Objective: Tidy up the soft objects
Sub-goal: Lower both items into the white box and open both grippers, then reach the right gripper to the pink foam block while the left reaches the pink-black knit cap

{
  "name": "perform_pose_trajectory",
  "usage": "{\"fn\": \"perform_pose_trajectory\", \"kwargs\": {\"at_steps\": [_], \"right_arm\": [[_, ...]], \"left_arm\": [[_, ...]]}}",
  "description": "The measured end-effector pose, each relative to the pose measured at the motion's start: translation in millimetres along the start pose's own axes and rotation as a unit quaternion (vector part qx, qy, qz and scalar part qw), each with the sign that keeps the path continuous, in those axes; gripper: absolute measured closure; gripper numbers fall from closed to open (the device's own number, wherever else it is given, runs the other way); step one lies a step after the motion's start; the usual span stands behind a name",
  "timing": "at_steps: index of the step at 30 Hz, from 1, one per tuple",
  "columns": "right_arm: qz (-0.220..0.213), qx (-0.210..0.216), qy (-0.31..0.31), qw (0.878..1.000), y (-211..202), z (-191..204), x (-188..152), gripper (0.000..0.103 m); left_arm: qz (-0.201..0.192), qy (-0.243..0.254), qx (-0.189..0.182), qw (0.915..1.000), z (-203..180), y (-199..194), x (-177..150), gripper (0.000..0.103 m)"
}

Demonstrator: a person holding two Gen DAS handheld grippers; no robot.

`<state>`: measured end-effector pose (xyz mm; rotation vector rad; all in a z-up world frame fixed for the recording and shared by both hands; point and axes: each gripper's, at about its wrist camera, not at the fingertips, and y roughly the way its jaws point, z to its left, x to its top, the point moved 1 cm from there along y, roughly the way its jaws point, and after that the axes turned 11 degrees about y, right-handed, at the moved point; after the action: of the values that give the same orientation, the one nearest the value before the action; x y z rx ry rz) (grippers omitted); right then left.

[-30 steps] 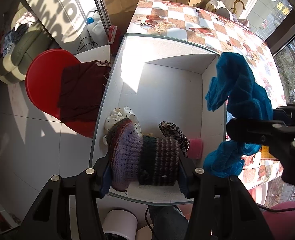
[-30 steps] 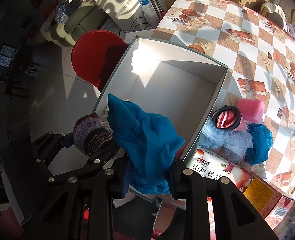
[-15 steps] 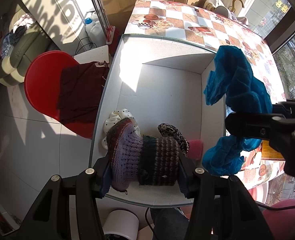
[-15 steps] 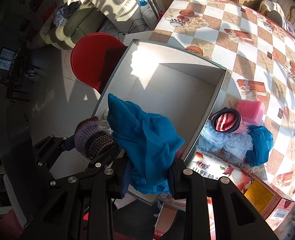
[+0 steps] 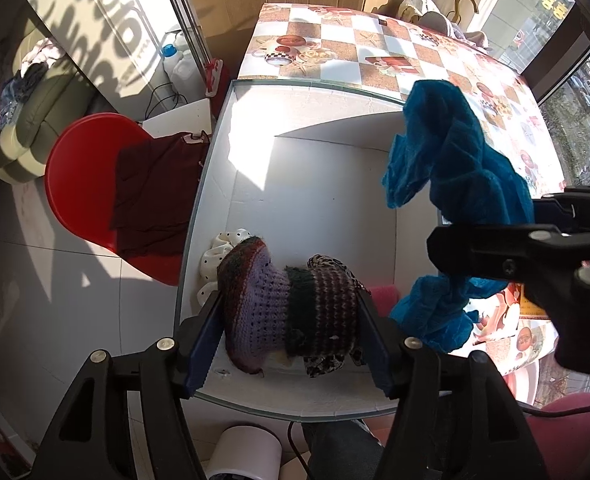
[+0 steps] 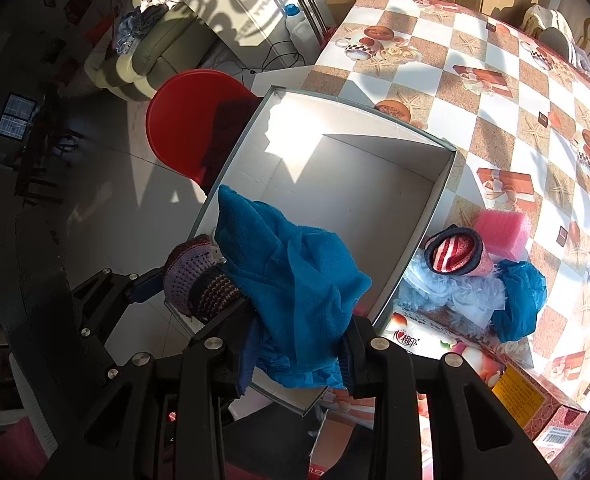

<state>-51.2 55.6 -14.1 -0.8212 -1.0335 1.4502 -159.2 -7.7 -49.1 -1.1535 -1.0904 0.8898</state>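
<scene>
My left gripper (image 5: pixel 289 316) is shut on a purple-and-brown knitted hat (image 5: pixel 287 304), held over the near end of a white open box (image 5: pixel 315 208). In the box lie a white dotted cloth (image 5: pixel 219 248), a patterned cloth (image 5: pixel 331 264) and a pink piece (image 5: pixel 383 292). My right gripper (image 6: pixel 295 348) is shut on a blue cloth (image 6: pixel 291 280), held above the box's near right wall; it also shows in the left wrist view (image 5: pixel 455 168). The knitted hat shows in the right wrist view (image 6: pixel 199 276) too.
On the checkered table (image 6: pixel 495 60) right of the box lie a red-striped hat (image 6: pixel 455 252), a pink foam block (image 6: pixel 503 232), a pale blue fluffy item (image 6: pixel 451 296), another blue cloth (image 6: pixel 519 300) and a printed carton (image 6: pixel 495 372). A red chair (image 5: pixel 83 180) with a dark garment stands left.
Both grippers have held their loads. The blue cloth has shifted slightly toward the box; the knitted hat stays over the box's near end.
</scene>
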Motion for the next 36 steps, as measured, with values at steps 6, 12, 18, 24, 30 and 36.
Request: {"fn": "perform_pose_trajectory", "kwargs": {"at_steps": [6, 12, 18, 24, 30, 36], "right_arm": [[-0.010, -0.003, 0.010, 1.000, -4.4, -5.2, 2.9, 0.028], [0.000, -0.003, 0.042, 0.999, -3.4, -20.4, 5.8, 0.001], [0.011, 0.015, 0.069, 0.997, -10.1, -39.5, 11.5, 0.001], [-0.006, 0.019, 0.114, 0.993, -43.8, -87.8, 26.7, 0.001], [-0.001, -0.014, 0.174, 0.985, -78.1, -164.5, 36.0, 0.001], [0.046, -0.064, 0.194, 0.978, -82.1, -228.0, 29.6, 0.001]], "left_arm": [[-0.013, -0.002, -0.003, 0.9999, 0.0, -2.5, 2.1, 0.018], [-0.013, -0.020, 0.004, 0.9997, 5.7, -1.8, 5.0, 0.012], [-0.025, -0.035, -0.028, 0.9987, 3.8, -5.9, 10.7, 0.012], [-0.052, -0.066, -0.082, 0.9931, 3.4, -19.6, 30.0, 0.012], [-0.041, -0.039, -0.103, 0.9930, -26.4, -18.8, 54.8, 0.012], [-0.022, 0.030, -0.110, 0.9933, -77.9, -15.3, 75.6, 0.012]]}}
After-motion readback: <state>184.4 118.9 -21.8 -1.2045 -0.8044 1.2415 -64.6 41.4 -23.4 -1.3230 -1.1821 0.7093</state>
